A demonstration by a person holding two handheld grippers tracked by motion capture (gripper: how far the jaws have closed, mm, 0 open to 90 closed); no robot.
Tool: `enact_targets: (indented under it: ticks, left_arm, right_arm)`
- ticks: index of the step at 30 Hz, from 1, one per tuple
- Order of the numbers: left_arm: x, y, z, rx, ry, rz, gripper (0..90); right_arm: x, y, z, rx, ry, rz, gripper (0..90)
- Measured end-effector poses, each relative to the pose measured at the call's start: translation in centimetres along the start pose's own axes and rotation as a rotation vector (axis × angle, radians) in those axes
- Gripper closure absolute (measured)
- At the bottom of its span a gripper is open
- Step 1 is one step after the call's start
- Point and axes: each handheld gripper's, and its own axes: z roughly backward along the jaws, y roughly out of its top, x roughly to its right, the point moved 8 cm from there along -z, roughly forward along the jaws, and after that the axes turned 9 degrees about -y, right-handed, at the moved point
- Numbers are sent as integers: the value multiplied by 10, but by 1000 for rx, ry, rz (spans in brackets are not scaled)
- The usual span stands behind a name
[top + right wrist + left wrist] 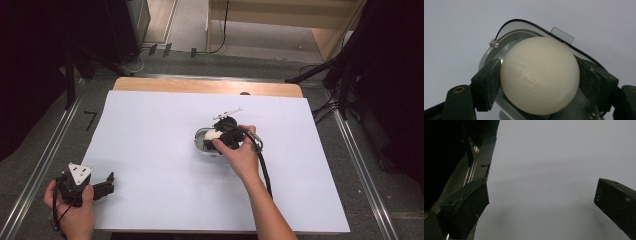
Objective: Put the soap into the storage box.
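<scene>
A cream-white ball (539, 75) sits clamped between the two black jaws of my right gripper (539, 80), just above a shallow round metal dish (489, 53) with a clear rim and tab. In the high view the right gripper (216, 137) holds the ball (212, 134) over the dish (200, 141) near the middle of the white table. My left gripper (111, 182) rests at the table's front left corner, jaws wide apart with nothing between them; in the left gripper view its jaws frame bare white surface (554, 170).
The white sheet (150, 150) covers the table, with a wooden edge (200, 86) at the back. Metal rails (45, 155) run along both sides on grey floor. Dark stands and cables (340, 75) lie beyond the right rear corner.
</scene>
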Motion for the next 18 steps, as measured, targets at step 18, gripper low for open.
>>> enact_targets:
  ticks: [18]
  left_arm:
    - [0,0,0,-2,1,-2,1]
  right_arm:
    - [7,0,10,32,-15,-25,230]
